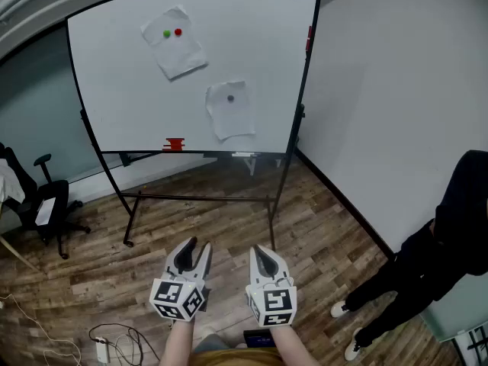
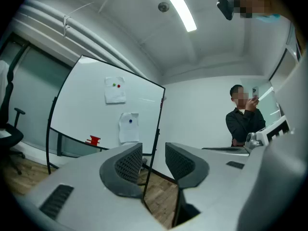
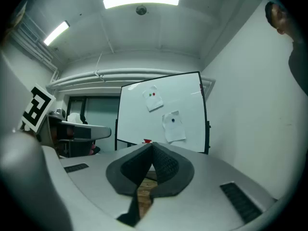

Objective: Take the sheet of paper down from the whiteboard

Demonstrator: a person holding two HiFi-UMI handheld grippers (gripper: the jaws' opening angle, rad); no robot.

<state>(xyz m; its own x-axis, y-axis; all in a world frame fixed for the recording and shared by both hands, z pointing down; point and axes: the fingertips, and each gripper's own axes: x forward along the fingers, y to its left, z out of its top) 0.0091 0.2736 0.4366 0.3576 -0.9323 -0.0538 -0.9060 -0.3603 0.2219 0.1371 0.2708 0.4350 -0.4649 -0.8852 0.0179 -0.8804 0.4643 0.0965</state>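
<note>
A whiteboard (image 1: 137, 90) on a wheeled stand faces me. An upper sheet of paper (image 1: 174, 46) hangs tilted under a green and a red magnet. A lower sheet (image 1: 231, 111) hangs under one dark magnet (image 1: 230, 97). Both grippers are held level, well short of the board. My left gripper (image 1: 196, 252) is open with nothing between its jaws. My right gripper (image 1: 259, 255) is shut and empty. The left gripper view shows both sheets (image 2: 129, 127) past the open jaws; the right gripper view shows the lower sheet (image 3: 173, 127) above the closed jaws.
A red eraser (image 1: 174, 144) rests on the board's tray. A black office chair (image 1: 38, 204) stands at the left. A person in black (image 1: 427, 258) stands at the right by the wall. Cables and a power strip (image 1: 103, 345) lie on the wooden floor.
</note>
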